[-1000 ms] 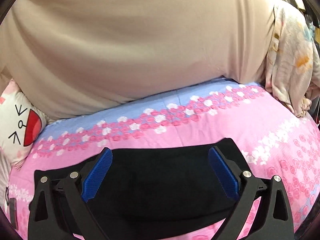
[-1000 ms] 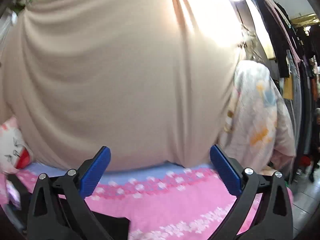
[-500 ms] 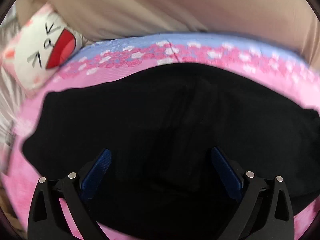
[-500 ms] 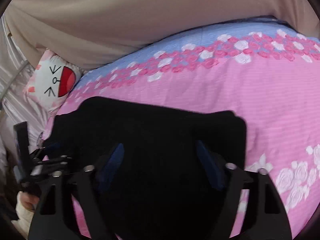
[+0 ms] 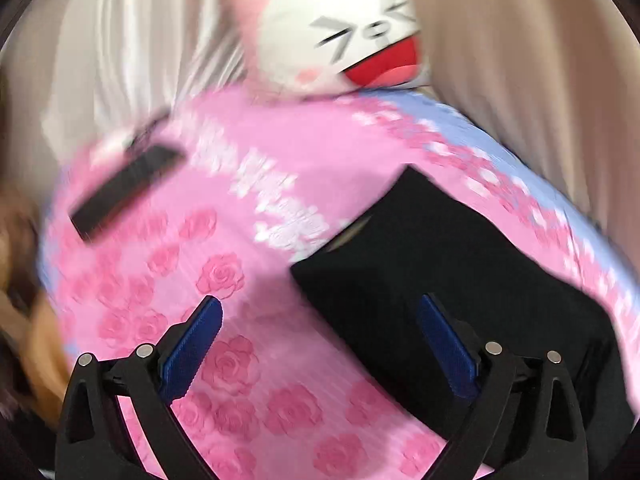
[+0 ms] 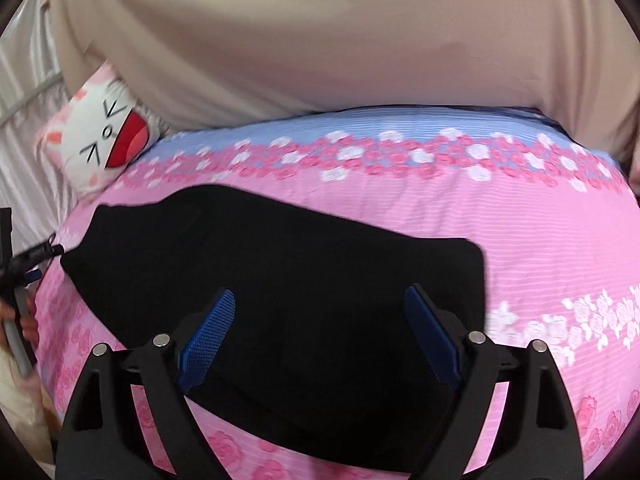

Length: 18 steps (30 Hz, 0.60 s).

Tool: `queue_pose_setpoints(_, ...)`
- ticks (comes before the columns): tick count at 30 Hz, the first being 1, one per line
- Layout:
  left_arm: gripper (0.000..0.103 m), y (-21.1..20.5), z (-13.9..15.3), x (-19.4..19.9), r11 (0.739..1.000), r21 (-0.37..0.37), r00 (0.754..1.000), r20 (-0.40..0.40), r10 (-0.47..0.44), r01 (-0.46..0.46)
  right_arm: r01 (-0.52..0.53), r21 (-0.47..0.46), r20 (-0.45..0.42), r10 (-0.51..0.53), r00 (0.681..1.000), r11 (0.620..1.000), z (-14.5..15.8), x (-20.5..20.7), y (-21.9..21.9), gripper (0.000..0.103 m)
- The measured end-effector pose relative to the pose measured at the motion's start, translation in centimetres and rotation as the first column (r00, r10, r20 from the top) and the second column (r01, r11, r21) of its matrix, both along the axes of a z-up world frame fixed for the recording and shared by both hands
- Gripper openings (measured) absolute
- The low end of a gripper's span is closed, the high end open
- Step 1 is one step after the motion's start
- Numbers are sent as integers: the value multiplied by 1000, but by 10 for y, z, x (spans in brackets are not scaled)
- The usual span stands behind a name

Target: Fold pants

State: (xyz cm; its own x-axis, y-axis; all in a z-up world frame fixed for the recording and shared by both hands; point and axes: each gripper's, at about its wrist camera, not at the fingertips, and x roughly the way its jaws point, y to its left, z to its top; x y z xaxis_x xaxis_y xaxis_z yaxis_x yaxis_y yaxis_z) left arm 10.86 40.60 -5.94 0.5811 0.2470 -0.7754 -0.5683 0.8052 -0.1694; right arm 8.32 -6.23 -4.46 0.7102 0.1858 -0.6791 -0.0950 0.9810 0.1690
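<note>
The black pants [image 6: 280,280] lie folded in a flat, wide bundle on the pink rose-print sheet [image 6: 540,248]. My right gripper [image 6: 320,296] hovers over their near half. Its jaws are opening, and the cloth lies under the blue pads [image 6: 208,328] without being pinched. In the blurred left wrist view the pants [image 5: 460,272] fill the right side, one corner toward the middle. My left gripper [image 5: 320,308] stands open above the sheet [image 5: 248,360] at that corner, with its right pad [image 5: 444,344] over the black cloth. It grips nothing.
A white cartoon-face cushion [image 6: 104,140] lies at the sheet's far left corner, against beige fabric [image 6: 320,40]. A flat black object [image 5: 124,188] lies on the sheet left of the pants. The other gripper [image 6: 24,256] and a hand show at the left edge.
The left gripper swung left off the middle of the pants to their left corner and rolled. The right gripper dropped toward the pants; its jaws narrowed, then widened.
</note>
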Motion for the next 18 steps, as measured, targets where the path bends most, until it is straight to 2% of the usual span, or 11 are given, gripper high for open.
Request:
queue_pose_setpoints(2, 95, 17, -14, 7, 989, -147, 1000, 15, -20, 22, -9, -12, -4, 9, 1000, 1000, 0, 2, 8, 85)
queue_pose_setpoints(3, 95, 23, -26, 15, 969, -243, 999, 15, -34, 37, -13, -15, -4, 13, 1000, 1000, 1, 1, 11, 85)
queue_pose_setpoints(5, 96, 18, -22, 21, 977, -210, 999, 44, -32, 41, -13, -25, -2, 13, 1000, 1000, 4, 0, 16, 85)
queue_pose_setpoints(6, 96, 15, -25, 31, 961, -260, 995, 54, -80, 91, -10, -27, -1, 10, 1000, 1000, 5, -1, 17, 85)
queue_pose_setpoints(10, 94, 7, -22, 46, 972, -222, 997, 54, -60, 70, 7, -34, 5, -7, 1000, 999, 8, -5, 16, 85)
queue_pose_setpoints(11, 67, 7, -20, 44, 975, -215, 997, 61, -47, 59, 12, -33, 6, -11, 1000, 999, 8, -5, 15, 85)
queue_pose_setpoints(12, 47, 7, -18, 46, 978, -201, 996, 78, -48, 62, 20, -30, 6, -20, 1000, 999, 8, -6, 12, 85)
queue_pose_setpoints(13, 15, 7, -14, 46, 974, -211, 994, 93, -63, 82, 25, -26, 5, -25, 1000, 999, 8, -6, 10, 86)
queue_pose_setpoints(15, 14, 7, -8, 52, 970, -218, 991, 102, -85, 106, 34, -22, 6, -34, 999, 999, 7, -6, 6, 86)
queue_pose_setpoints(18, 13, -17, 20, 47, 973, -149, 974, 168, -149, 175, 57, -19, 7, -56, 998, 998, 6, -6, -4, 86)
